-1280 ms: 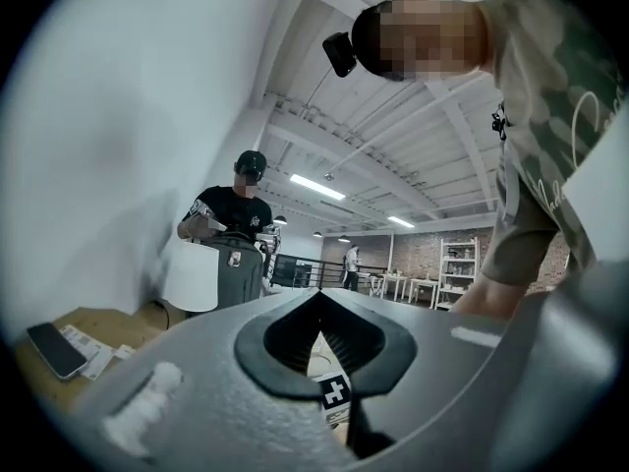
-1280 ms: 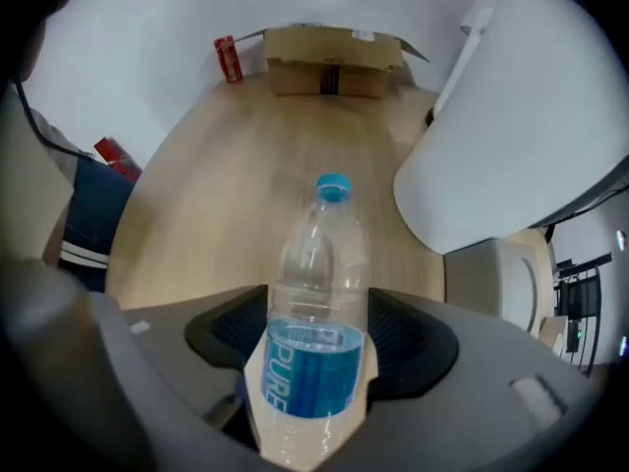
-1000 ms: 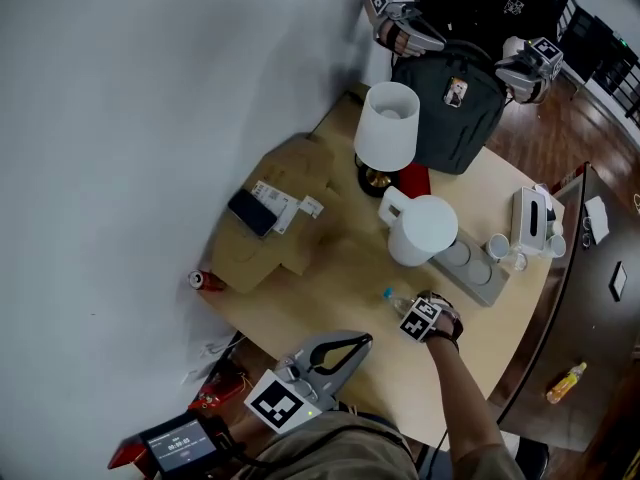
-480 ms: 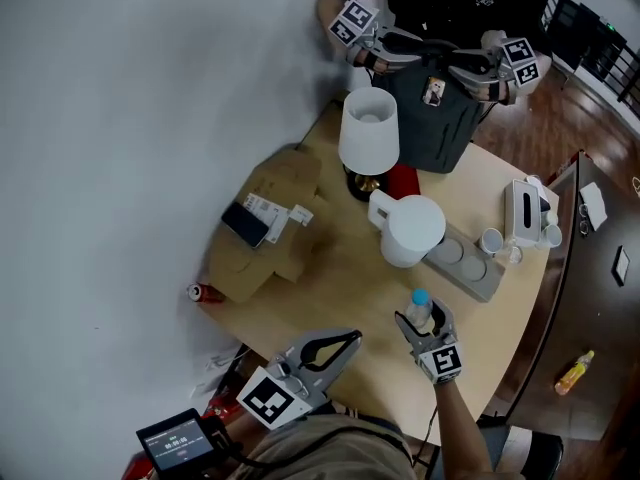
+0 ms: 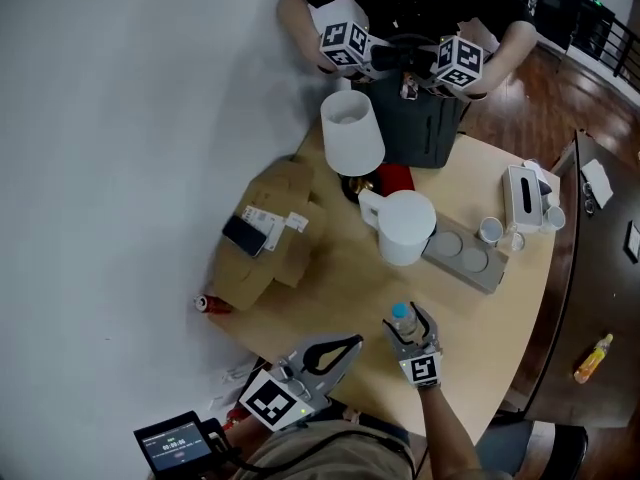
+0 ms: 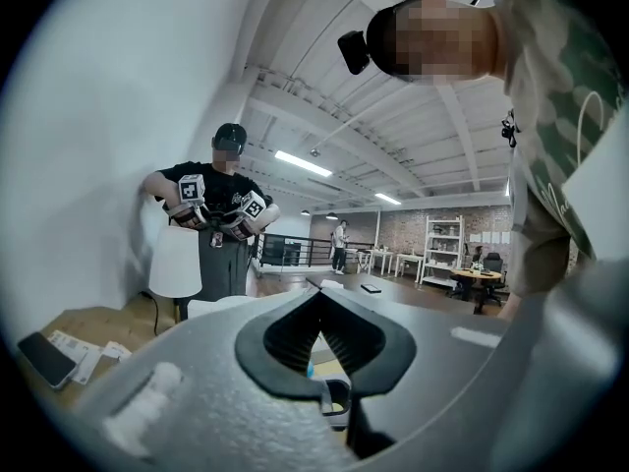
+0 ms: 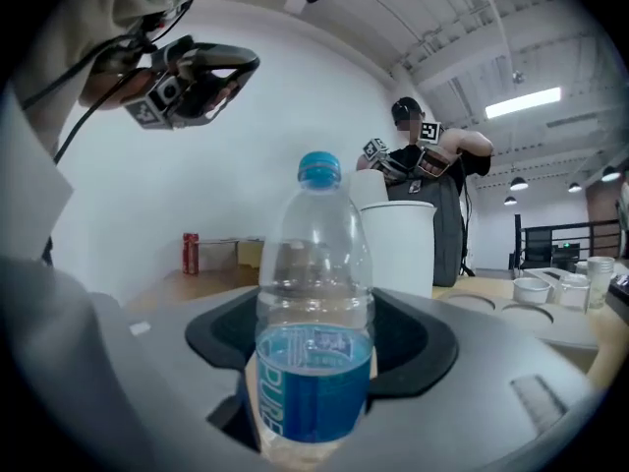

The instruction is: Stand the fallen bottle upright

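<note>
A clear bottle (image 7: 316, 264) with a blue cap and blue label stands upright between the jaws of my right gripper (image 7: 314, 362), which is shut on its lower body. In the head view the bottle's cap (image 5: 402, 313) shows just beyond the right gripper (image 5: 406, 332), over the wooden table (image 5: 350, 278) near its front edge. The bottle's base is hidden. My left gripper (image 5: 350, 344) hovers at the table's near edge, jaws shut and empty. In the left gripper view its jaws meet at the tips (image 6: 319, 296).
A white pitcher (image 5: 408, 226), grey tray (image 5: 470, 266) with cups, white lamp (image 5: 350, 133), cardboard box (image 5: 265, 258) with a phone (image 5: 243, 235), red can (image 5: 208, 305) and tissue box (image 5: 525, 196) stand around. Another person's two grippers (image 5: 400, 56) work over a black backpack (image 5: 420, 128).
My right gripper has lifted the bottle off the table and turned it from lying to upright. The left gripper has barely moved. The other person's grippers came together over the backpack.
</note>
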A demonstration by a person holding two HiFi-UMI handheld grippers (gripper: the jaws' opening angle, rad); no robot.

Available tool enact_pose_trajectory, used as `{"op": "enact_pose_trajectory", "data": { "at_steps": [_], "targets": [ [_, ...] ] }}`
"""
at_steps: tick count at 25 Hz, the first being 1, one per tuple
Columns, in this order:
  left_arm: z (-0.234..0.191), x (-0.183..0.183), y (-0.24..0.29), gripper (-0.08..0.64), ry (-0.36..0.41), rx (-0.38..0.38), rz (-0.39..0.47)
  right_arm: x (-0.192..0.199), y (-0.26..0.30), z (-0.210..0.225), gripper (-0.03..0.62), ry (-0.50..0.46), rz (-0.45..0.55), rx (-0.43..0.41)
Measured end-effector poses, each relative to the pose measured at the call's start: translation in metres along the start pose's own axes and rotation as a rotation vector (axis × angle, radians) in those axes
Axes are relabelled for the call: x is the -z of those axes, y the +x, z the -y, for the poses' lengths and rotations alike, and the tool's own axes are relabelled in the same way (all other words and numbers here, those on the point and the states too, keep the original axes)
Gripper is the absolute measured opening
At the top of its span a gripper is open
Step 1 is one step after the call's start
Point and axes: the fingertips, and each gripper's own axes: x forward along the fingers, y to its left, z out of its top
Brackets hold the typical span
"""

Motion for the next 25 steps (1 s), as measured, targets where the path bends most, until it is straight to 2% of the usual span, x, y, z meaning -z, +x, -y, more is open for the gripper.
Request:
{"op": "enact_pose_trajectory", "data": {
  "at_steps": [8,10,14,17,19,21,25],
  "targets": [
    [0.011,-0.002,0.002,0.005,-0.004,0.025,-0.005,0.007,-0.016,0.002,0.330,-0.021,-0.002,0.023],
    [0.015,0.001,0.000,0.005,-0.002,0.041,-0.009,0.000,-0.021,0.003,0.366,-0.025,0.003,0.033],
    [0.017,0.002,-0.002,0.005,-0.017,0.041,-0.003,-0.029,-0.032,0.008,0.390,-0.032,0.058,0.062],
    [0.018,-0.006,-0.010,0.005,-0.023,0.051,0.032,-0.060,-0.050,0.006,0.388,-0.029,0.113,0.092],
    [0.014,-0.012,-0.020,0.005,-0.018,0.064,0.061,-0.089,-0.066,0.001,0.385,-0.060,0.136,0.132],
    [0.011,-0.015,-0.035,0.005,-0.021,0.080,0.079,-0.122,-0.085,-0.013,0.360,-0.087,0.142,0.185],
    [0.002,-0.009,-0.058,0.005,-0.042,0.121,0.114,-0.168,-0.108,-0.045,0.211,-0.172,0.106,0.237]
  ]
}}
